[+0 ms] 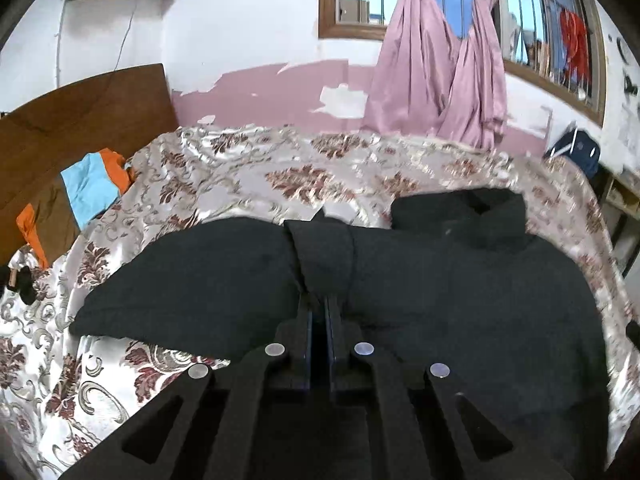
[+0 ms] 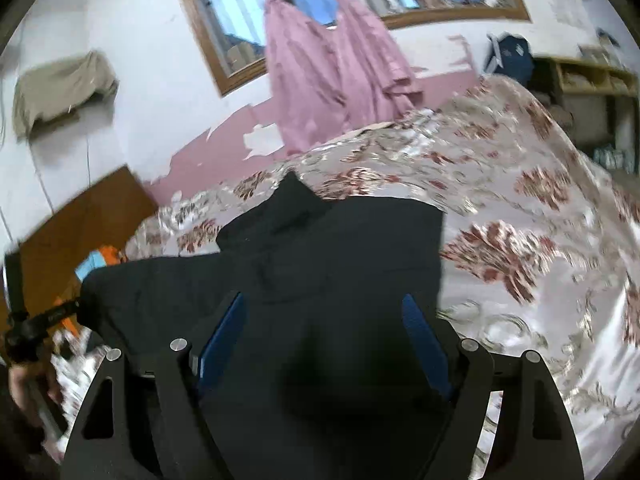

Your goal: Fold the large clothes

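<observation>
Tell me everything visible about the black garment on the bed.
The black garment is a large, thick, matte piece, seemingly a soft knit or fleece, lying spread on the floral bedspread. A sleeve reaches out toward the headboard side, and a collar or hood end lies bunched at the far edge. The left gripper is shut on a raised fold of its cloth. The right gripper hangs open above it.

A bed with a floral satin bedspread (image 1: 224, 172) lies ahead of both grippers. A black garment (image 1: 460, 280) is spread on it. An orange, blue and brown cloth (image 1: 86, 188) rests far left.
</observation>
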A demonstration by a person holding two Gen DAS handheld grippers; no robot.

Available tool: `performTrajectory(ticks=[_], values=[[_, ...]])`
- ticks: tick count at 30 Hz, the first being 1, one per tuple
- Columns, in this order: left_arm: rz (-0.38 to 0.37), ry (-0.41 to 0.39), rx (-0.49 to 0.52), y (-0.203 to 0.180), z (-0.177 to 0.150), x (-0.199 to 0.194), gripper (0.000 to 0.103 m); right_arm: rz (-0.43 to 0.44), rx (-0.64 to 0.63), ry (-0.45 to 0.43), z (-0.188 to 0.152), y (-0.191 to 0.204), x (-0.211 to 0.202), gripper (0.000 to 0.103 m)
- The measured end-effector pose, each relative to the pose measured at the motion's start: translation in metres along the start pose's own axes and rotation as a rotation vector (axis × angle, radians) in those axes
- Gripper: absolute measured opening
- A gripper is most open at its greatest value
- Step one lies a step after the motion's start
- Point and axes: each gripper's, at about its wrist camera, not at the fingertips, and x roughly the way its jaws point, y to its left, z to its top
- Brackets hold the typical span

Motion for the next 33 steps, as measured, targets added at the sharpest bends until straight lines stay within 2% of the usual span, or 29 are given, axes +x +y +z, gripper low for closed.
performTrajectory(ticks=[2,5,8,12,15,20,23,25,27,28,29,31,33], values=[[0.008,0.018,0.015,0.002,-0.009,0.010,0.006,0.016,-0.072,0.041,-0.001,0.027,0.015,0.075],[0.005,0.076,0.008,0.004,-0.024,0.032,0.006,-0.014,-0.188,0.120,-0.008,0.067,0.043,0.070],[-0.034,0.124,-0.007,0.005,-0.038,0.053,0.006,-0.088,-0.300,0.191,-0.023,0.097,0.073,0.068],[-0.041,0.153,0.024,0.003,-0.052,0.074,0.007,-0.192,-0.379,0.270,-0.046,0.106,0.107,0.068],[-0.062,0.170,-0.021,0.013,-0.059,0.082,0.014,-0.194,-0.355,0.249,-0.054,0.101,0.117,0.069],[-0.178,0.210,-0.128,0.036,-0.062,0.085,0.019,-0.233,-0.393,0.230,-0.059,0.107,0.121,0.070],[-0.230,0.235,-0.181,0.051,-0.065,0.075,0.019,-0.206,-0.377,0.202,-0.058,0.104,0.114,0.071],[-0.266,0.217,-0.249,0.067,-0.068,0.063,0.022,-0.184,-0.367,0.174,-0.063,0.099,0.106,0.071],[-0.315,0.189,-0.307,0.083,-0.071,0.051,0.040,-0.176,-0.367,0.156,-0.064,0.098,0.101,0.071],[-0.332,0.178,-0.341,0.093,-0.074,0.045,0.072,-0.175,-0.369,0.152,-0.064,0.097,0.100,0.071],[-0.338,0.166,-0.369,0.102,-0.076,0.040,0.096,-0.175,-0.371,0.149,-0.064,0.097,0.100,0.071],[-0.333,0.117,-0.444,0.128,-0.081,0.029,0.097,-0.175,-0.371,0.158,-0.062,0.097,0.101,0.075],[-0.344,0.132,-0.488,0.155,-0.083,0.029,0.097,-0.174,-0.369,0.184,-0.059,0.099,0.100,0.081]])
